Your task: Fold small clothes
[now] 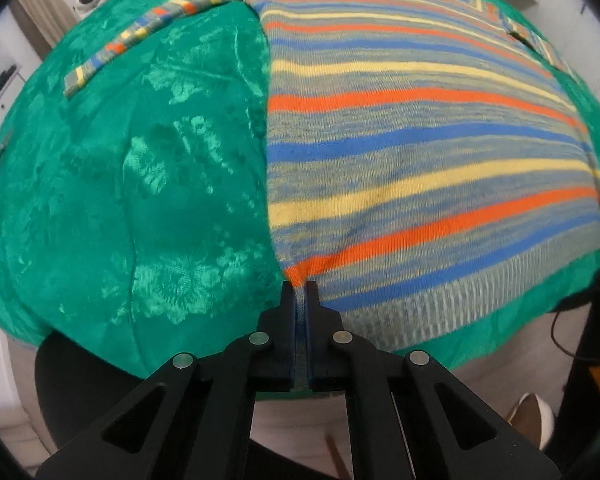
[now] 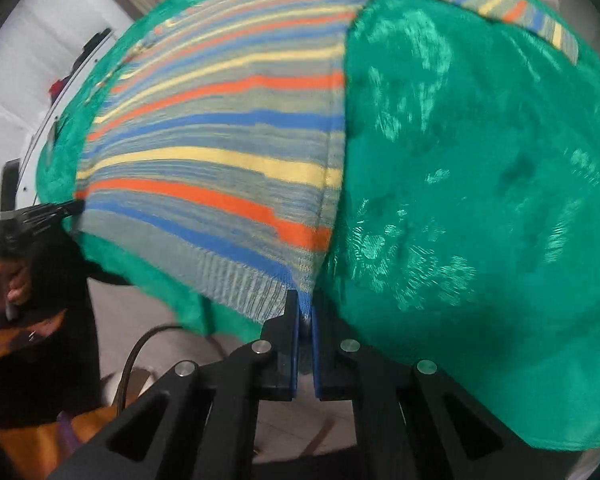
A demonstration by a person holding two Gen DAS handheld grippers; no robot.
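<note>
On the green cloth (image 1: pixel 140 184), the striped sweater (image 1: pixel 420 128) lies spread flat. The left gripper (image 1: pixel 299 286) pinches its lower left hem corner; the right gripper (image 2: pixel 305 300) pinches the opposite one.

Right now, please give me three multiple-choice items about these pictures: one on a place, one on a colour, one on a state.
1. Where does the left gripper hold the striped sweater?
A. at a bottom hem corner
B. at the neck
C. at a sleeve end

2. What colour is the cloth under the sweater?
A. white
B. green
C. red

3. How do the sleeves lie?
A. folded over the body
B. spread outward on the cloth
C. hanging off the edge

Answers:
1. A: the left wrist view shows the jaws closed on the hem corner nearest the camera, and the right gripper pinches the other corner.
2. B: a green patterned cloth surrounds the sweater on every side.
3. B: the left sleeve and the right sleeve each stretch away from the body over the cloth.
</note>
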